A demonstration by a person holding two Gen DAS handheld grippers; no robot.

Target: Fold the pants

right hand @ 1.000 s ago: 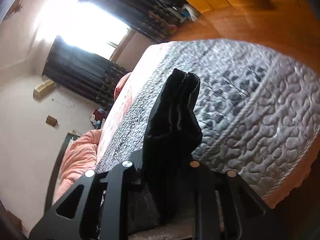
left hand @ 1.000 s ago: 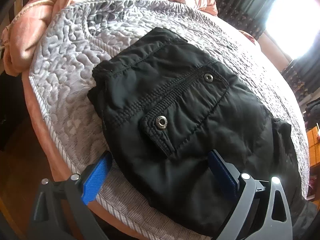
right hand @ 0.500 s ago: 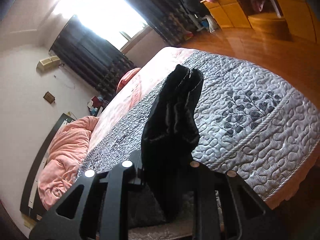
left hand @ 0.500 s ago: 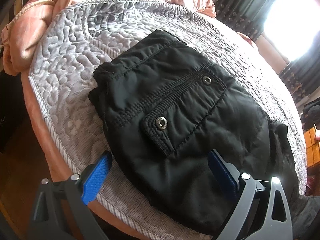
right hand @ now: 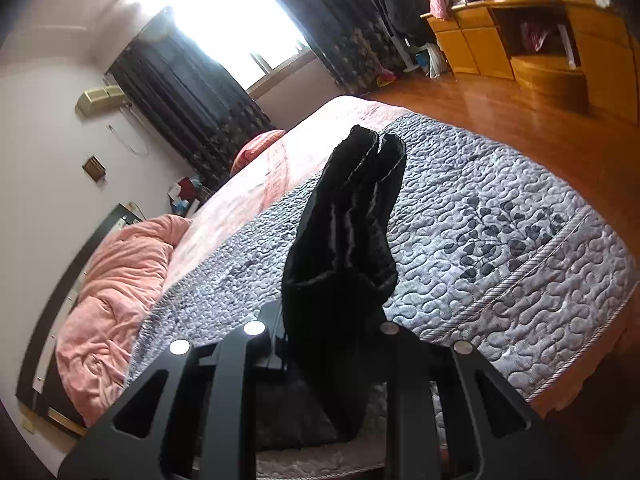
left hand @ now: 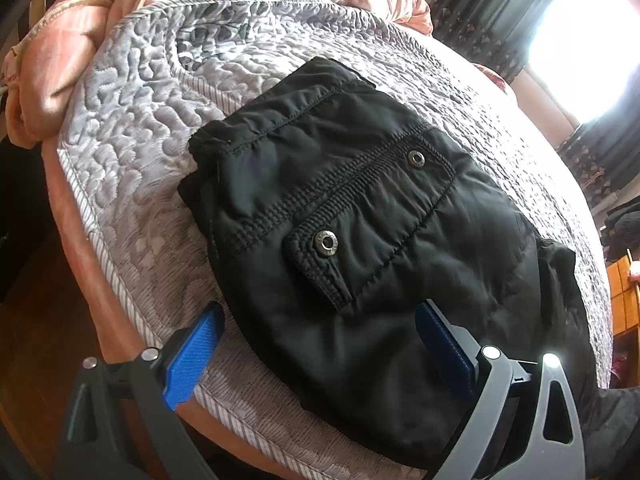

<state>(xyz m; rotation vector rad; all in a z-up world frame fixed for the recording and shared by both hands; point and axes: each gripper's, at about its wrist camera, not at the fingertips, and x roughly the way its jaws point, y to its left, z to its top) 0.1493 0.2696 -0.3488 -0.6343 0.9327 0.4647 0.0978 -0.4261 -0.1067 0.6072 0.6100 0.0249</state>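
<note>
Black pants [left hand: 360,232] lie on the grey quilt in the left wrist view, waistband and snap pocket facing up, near the bed's corner. My left gripper [left hand: 320,332] is open, its blue pads either side of the pants' near edge, just above the fabric. My right gripper [right hand: 328,332] is shut on the pants' leg ends [right hand: 344,240], which stand up in a bunched fold above the quilt [right hand: 500,220].
A pink duvet [left hand: 160,8] is heaped at the head of the bed [right hand: 116,280]. The bed's edge drops to a wooden floor [right hand: 540,120]. A wooden desk [right hand: 540,40] and dark curtains [right hand: 200,92] stand beyond.
The right gripper has swung with the leg ends held up, so its view now shows more of the room and the bed. The left gripper has stayed almost still.
</note>
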